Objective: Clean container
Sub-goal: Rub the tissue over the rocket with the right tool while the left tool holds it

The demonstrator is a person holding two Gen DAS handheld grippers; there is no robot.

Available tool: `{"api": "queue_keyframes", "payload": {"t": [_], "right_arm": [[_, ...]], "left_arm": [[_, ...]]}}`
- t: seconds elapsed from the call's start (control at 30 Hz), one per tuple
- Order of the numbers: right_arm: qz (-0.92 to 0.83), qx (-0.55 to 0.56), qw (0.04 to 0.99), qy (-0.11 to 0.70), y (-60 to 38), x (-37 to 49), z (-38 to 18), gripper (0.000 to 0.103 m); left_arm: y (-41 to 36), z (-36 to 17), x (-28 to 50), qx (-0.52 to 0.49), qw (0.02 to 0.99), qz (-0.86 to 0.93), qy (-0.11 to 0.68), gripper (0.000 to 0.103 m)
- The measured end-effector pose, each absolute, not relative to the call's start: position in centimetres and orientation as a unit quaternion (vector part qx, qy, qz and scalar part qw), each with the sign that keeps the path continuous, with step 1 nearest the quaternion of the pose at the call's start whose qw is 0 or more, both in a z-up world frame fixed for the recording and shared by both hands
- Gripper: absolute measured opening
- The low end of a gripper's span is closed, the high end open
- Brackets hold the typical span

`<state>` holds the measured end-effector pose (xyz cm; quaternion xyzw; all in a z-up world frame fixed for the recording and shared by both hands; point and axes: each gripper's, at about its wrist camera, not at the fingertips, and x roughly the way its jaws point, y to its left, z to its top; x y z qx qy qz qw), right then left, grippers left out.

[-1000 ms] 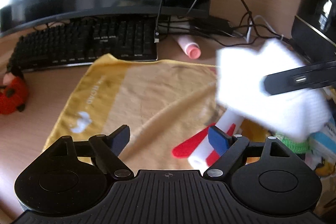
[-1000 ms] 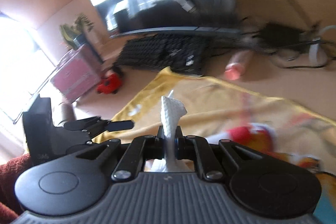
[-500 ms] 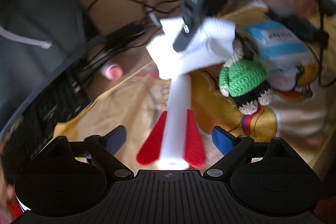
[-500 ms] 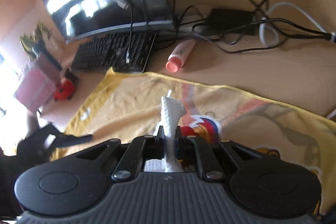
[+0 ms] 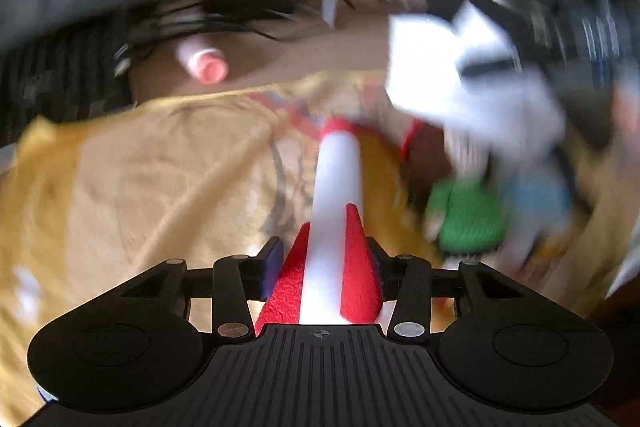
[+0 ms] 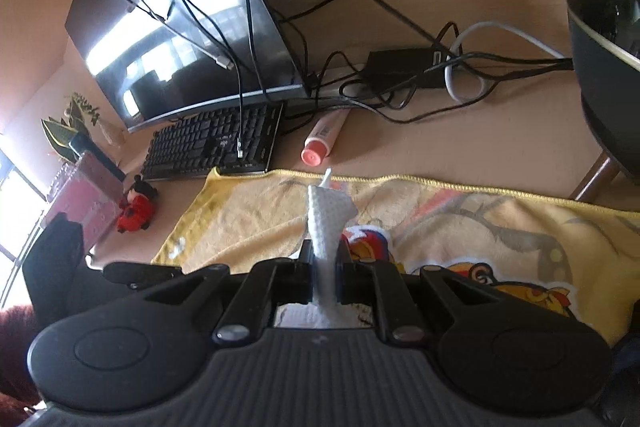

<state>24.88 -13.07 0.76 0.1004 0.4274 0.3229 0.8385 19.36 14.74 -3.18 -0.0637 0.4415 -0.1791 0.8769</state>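
Home desk, computer corner. Curved monitor standing at back of wooden desktop, black keyboard lying beneath it, tangled cables trailing along wall. Yellow cartoon towel covering desk front, red plush toy sitting near keyboard, potted plant catching window light at far left.

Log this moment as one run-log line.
left claw: shut on rocket | right claw: shut on tissue | wiping: not begun | towel: underneath
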Motion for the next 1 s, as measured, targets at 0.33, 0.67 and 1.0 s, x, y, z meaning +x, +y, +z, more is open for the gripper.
{"api": "queue_keyframes", "payload": {"t": [0.33, 0.67, 1.0], "right_arm": [[0.403, 0.041, 0.796, 0.450, -7.7, 24.4, -0.7, 0.010], [0.465, -0.018, 0.752, 0.468, -2.7, 24.4, -2.3, 0.010], [0.385, -0.030, 0.797, 0.465, -4.6, 28.0, -3.3, 0.009]], "left_arm": [[19.7, -4.8, 16.9, -0.312, 0.854, -0.080, 0.409, 0.049], [18.8, -1.6, 14.0, -0.203, 0.905, -0.036, 0.373, 0.071], [10.2, -2.1, 14.3, 0.128, 0.913, -0.063, 0.381, 0.082]]}}
